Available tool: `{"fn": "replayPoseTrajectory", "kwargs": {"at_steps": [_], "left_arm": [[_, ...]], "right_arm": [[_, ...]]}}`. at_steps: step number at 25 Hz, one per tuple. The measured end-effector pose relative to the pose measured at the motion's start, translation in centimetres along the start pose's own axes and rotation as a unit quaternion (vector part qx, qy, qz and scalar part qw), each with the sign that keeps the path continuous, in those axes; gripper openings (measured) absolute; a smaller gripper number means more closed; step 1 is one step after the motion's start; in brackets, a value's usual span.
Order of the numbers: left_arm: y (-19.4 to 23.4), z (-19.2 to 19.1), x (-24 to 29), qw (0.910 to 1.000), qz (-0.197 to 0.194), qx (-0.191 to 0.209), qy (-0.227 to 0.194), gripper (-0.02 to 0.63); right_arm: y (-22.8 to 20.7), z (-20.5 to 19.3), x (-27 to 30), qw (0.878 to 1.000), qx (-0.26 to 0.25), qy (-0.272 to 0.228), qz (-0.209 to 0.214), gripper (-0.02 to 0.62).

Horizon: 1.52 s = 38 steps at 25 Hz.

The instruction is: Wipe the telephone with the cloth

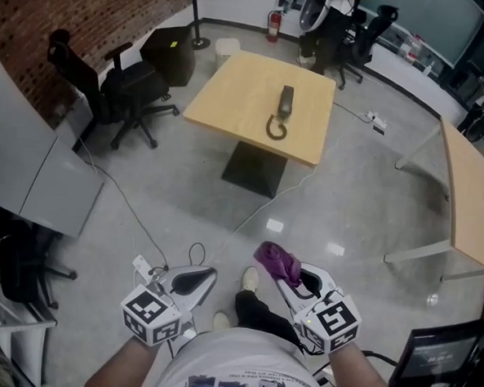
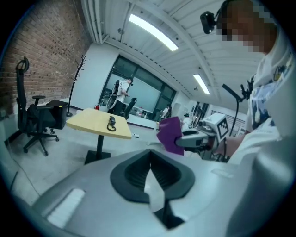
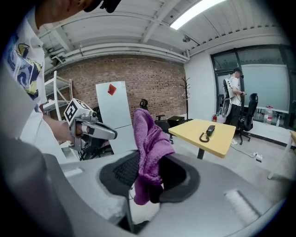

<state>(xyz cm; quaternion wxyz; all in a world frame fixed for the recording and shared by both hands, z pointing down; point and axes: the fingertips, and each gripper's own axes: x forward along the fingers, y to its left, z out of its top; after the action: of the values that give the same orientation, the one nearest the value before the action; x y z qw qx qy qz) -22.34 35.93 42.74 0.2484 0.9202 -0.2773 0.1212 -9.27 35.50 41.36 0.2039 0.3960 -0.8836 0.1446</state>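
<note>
A dark telephone handset (image 1: 285, 101) with a curled cord lies on the light wooden table (image 1: 231, 102) well ahead of me; it also shows as the handset (image 2: 111, 121) and the handset (image 3: 210, 130) in the gripper views. My right gripper (image 1: 279, 274) is shut on a purple cloth (image 1: 277, 261), which stands up between the jaws as the cloth (image 3: 149, 150). My left gripper (image 1: 205, 278) is shut with nothing in it. Both are held close to my body, far from the table.
A black office chair (image 1: 122, 87) stands left of the table beside a brick wall. A second wooden table (image 1: 470, 202) is at the right. Cables run across the grey floor (image 1: 176, 201). A person (image 1: 326, 14) stands beyond the table by more chairs.
</note>
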Motion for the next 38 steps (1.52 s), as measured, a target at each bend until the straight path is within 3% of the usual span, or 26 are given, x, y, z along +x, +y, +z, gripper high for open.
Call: {"fn": "replayPoseTrajectory", "kwargs": {"at_steps": [10,17,23,31,35,38], "left_arm": [[5.5,8.1,8.2,0.9992,0.034,0.017,-0.01,0.005],[8.9,10.3,11.5,0.9994,0.033,0.008,0.009,0.017],[14.6,12.2,15.0,0.9996,0.02,0.005,0.019,0.054],[21.9,18.2,20.4,0.9987,-0.032,0.032,0.022,0.096],[24.2,19.2,22.6,0.9964,-0.057,0.05,0.04,0.103],[25.7,19.2,24.4,0.9961,-0.061,0.038,0.05,0.114]], "right_arm": [[-9.9,4.1,4.2,0.999,-0.004,-0.02,0.027,0.117],[-13.8,5.0,6.9,1.0,0.02,-0.012,0.018,0.117],[-18.0,6.4,10.2,0.999,0.034,-0.009,-0.025,0.117],[-23.7,10.9,14.9,0.995,0.033,-0.001,-0.099,0.117],[-25.3,12.4,16.2,0.99,0.047,-0.009,-0.133,0.117],[-26.0,13.0,17.1,0.988,0.053,-0.006,-0.142,0.117]]}}
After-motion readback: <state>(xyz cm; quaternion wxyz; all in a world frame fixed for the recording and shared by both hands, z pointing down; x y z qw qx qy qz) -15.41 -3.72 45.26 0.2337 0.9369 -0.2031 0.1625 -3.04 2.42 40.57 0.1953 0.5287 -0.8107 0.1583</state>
